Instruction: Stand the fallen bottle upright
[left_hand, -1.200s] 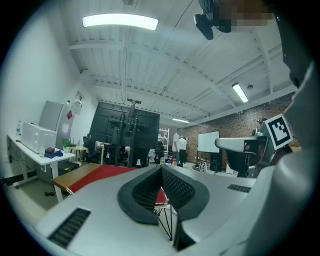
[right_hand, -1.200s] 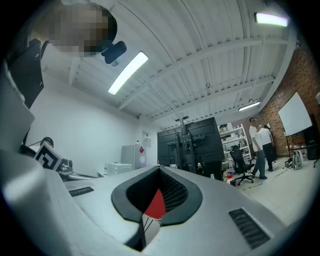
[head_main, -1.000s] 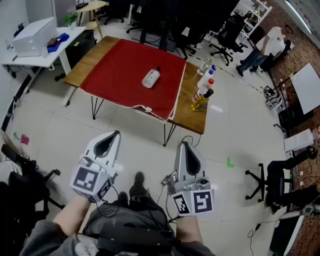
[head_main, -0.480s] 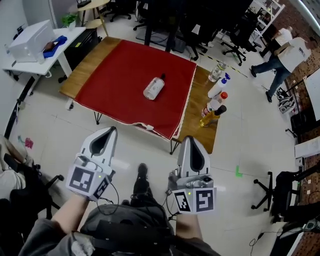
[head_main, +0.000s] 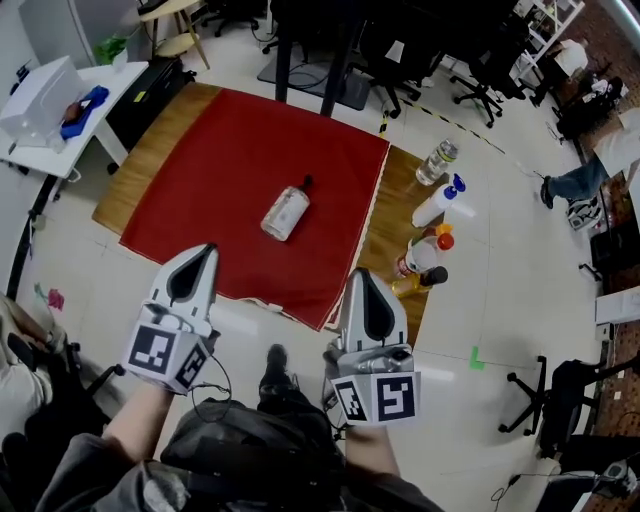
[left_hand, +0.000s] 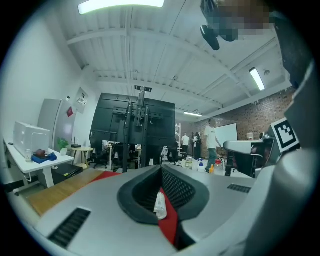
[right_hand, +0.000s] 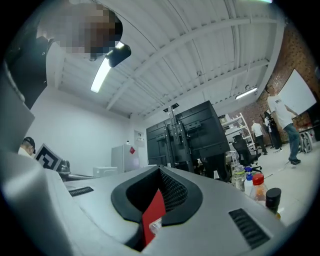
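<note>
- Pale floor tiles (head_main: 130, 290) lie nearest, under the person, who stands short of the table's near edge.
- Left gripper (head_main: 199, 254) and right gripper (head_main: 362, 279) are held side by side, pointing at the table. Both have their jaws closed together with nothing between them.
- Next comes the wooden table (head_main: 150, 160). A red cloth (head_main: 230, 150) covers most of it and hangs over the near edge.
- The fallen bottle (head_main: 285, 212), clear with a dark cap, lies on its side near the cloth's middle, cap toward the far edge. It is well apart from both grippers.
- Four upright bottles (head_main: 440, 203) stand in a row on the bare wood along the right edge.
- Beyond the far edge are dark office chairs (head_main: 385, 55).
- Risks, as I judge them:
  - Closed jaws would only nudge the round bottle, and it could roll across the cloth.
  - A grip near the cap may let the body swing.
  - Dragging could bunch the cloth.
  - A wide right-hand reach could topple the row of bottles.
</note>
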